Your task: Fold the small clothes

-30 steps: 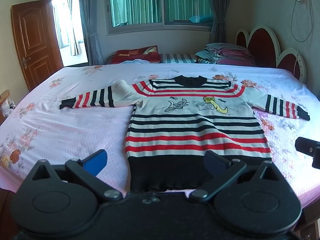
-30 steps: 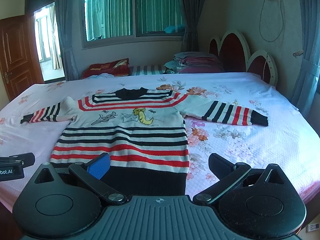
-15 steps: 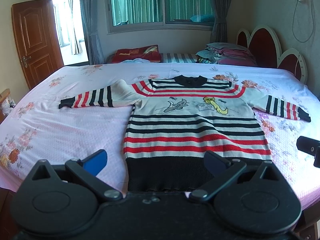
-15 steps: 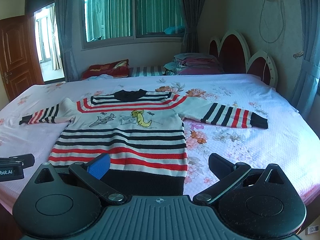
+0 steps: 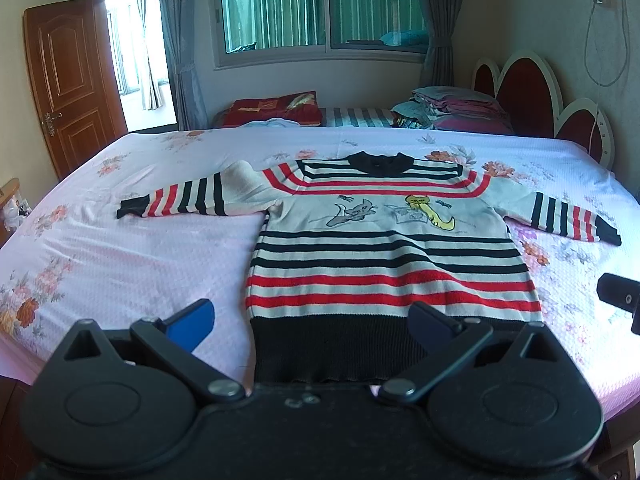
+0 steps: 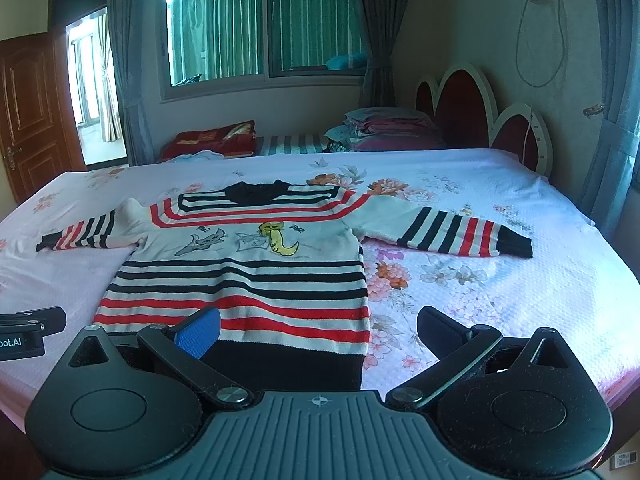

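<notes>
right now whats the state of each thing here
sweater: spread flat on the bed, unfolded, both sleeves out
left tongs: open, empty
right tongs: open, empty
door: open
window curtains: drawn

Red, black and white striped sweater on a pink floral bedspread.

Floral bed sheet, wooden door, curtained window, red headboard, folded bedding
</notes>
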Tool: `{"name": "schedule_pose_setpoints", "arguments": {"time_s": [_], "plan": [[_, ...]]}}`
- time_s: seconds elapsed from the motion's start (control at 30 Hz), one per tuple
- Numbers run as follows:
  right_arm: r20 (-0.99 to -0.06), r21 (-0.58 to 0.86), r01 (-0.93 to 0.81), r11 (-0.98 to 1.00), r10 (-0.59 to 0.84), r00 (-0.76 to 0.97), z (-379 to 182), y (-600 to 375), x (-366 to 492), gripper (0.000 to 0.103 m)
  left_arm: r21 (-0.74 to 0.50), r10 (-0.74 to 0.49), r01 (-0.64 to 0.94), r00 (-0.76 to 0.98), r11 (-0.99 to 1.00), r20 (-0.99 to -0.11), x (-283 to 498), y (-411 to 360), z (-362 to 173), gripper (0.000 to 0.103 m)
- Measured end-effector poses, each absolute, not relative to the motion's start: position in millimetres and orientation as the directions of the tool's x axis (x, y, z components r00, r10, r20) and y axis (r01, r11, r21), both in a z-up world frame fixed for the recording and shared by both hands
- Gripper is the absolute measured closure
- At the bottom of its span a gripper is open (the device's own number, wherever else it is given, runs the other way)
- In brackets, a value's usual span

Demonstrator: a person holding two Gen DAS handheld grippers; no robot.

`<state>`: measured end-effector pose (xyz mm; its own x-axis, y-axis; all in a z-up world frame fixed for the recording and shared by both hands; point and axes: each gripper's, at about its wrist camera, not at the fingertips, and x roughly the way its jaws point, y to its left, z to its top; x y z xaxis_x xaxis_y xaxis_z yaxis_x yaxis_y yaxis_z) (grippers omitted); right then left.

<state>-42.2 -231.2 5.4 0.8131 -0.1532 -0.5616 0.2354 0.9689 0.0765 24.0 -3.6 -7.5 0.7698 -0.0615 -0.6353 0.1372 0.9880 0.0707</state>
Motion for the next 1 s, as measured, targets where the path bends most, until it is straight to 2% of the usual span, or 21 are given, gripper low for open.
{"name": "schedule_pose_setpoints", "arguments": {"time_s": [0.63,1.0], "plan": [[-0.548,0.057,0.259,0.964,-0.187,0.815,1.3,-242.5,-30.9,0.000,0.053,-0.055,0.115,0.768,0.992,-0.638,46.8,-5.7,-14.6,0.000],[-0.560,0.025,0.287,0.958,-0.225,0.798,-14.3,-251.8,10.0,0.000,0.046,-0.058,0.118,0.747,0.992,-0.662,99.2,-6.0,-31.6,0.000]]}}
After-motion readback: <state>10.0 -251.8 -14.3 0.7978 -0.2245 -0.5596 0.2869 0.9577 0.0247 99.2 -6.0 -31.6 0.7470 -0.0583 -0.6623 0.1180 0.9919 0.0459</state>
